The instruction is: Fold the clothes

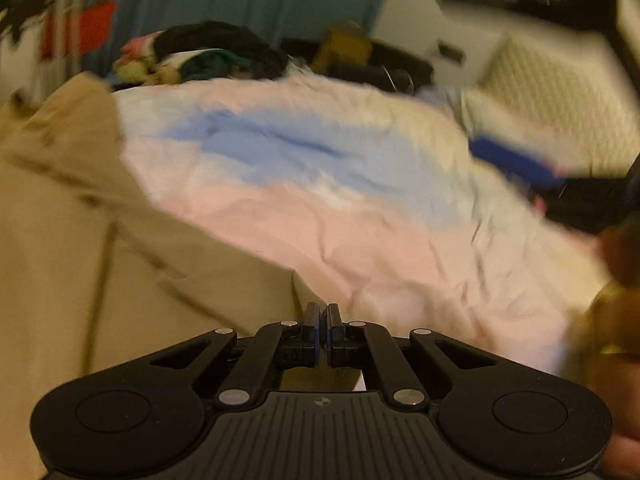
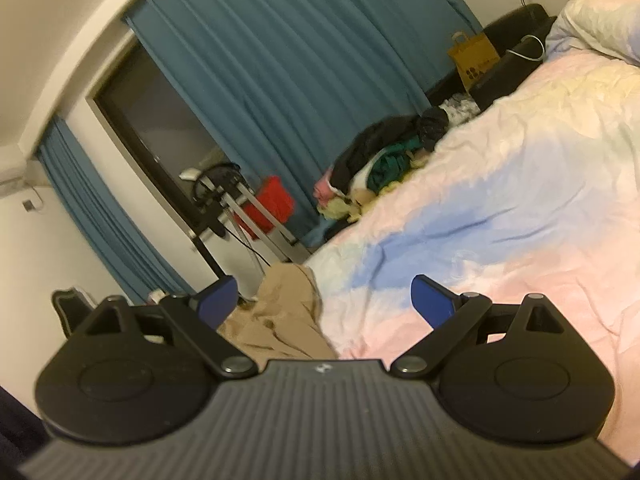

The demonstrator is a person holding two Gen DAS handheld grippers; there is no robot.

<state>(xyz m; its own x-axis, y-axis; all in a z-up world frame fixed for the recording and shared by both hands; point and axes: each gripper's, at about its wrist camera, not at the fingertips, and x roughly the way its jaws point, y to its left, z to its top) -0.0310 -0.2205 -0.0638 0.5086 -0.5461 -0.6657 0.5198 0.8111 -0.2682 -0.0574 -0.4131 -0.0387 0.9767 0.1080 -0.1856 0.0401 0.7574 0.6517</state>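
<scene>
Your left gripper (image 1: pixel 323 320), jaws pressed together, seemingly pinching the tan cotton garment (image 1: pixel 80 240) at the pastel tie-dye duvet's (image 2: pixel 500 220) near edge; your right gripper (image 2: pixel 324 300) gapes wide. Grab a matching corner, keep the edge taut.

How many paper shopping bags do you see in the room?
1. A yellow paper bag with handles stands on the floor beyond the far side of the bed, before the blue curtain. More may be hidden behind the bed.

Tan garment (image 1: pixel 60 220), pink-blue-white tie-dye bedspread (image 1: pixel 320 184), teal curtains (image 2: pixel 288 60)
</scene>
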